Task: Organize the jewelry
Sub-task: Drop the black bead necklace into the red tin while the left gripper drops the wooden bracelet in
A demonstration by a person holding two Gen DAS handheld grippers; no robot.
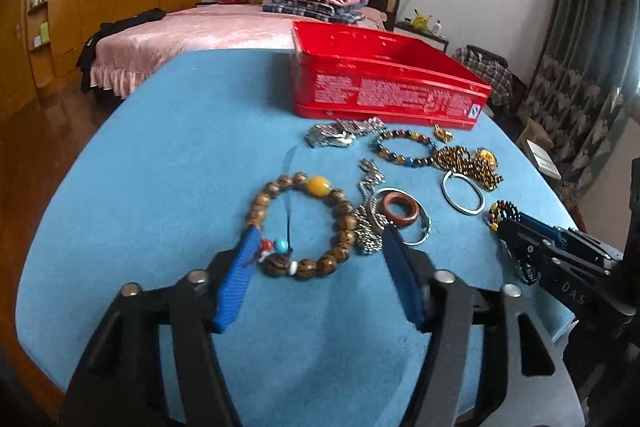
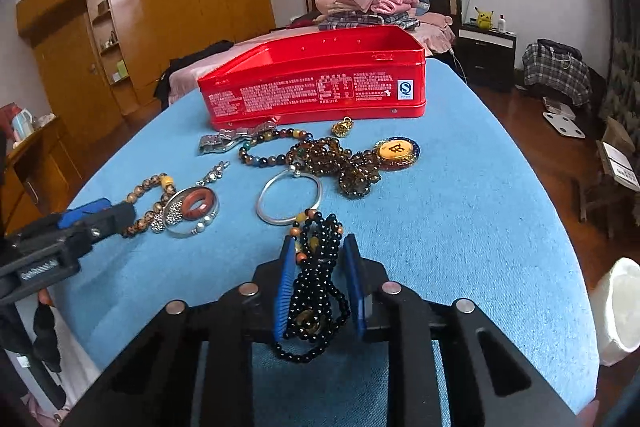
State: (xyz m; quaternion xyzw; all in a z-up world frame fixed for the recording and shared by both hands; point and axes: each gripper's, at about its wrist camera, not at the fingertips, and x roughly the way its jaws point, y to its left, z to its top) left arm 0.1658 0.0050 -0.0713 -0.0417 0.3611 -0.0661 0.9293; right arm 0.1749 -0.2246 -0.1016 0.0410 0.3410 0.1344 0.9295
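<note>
In the left wrist view, a wooden bead bracelet [image 1: 340, 227] with one yellow bead lies on the blue tabletop [image 1: 180, 167]. My left gripper [image 1: 320, 239] straddles it, open; the right pad stands apart from the beads. In the right wrist view, my right gripper [image 2: 319, 239] is shut on a bunched black bead necklace [image 2: 316, 291], which hangs between its blue pads. The open red tin box [image 2: 316, 91] stands at the far side of the table. From the left wrist view the right gripper [image 1: 520, 231] shows at the right edge.
Between the grippers and the tin lie a silver watch band [image 2: 228, 141], a coloured bead bracelet [image 2: 272, 149], a brown bead necklace with a gold pendant [image 2: 396, 151], a silver bangle [image 2: 290, 199] and a red-brown ring [image 2: 196, 205]. A white bin [image 2: 616, 311] stands beyond the table's right edge.
</note>
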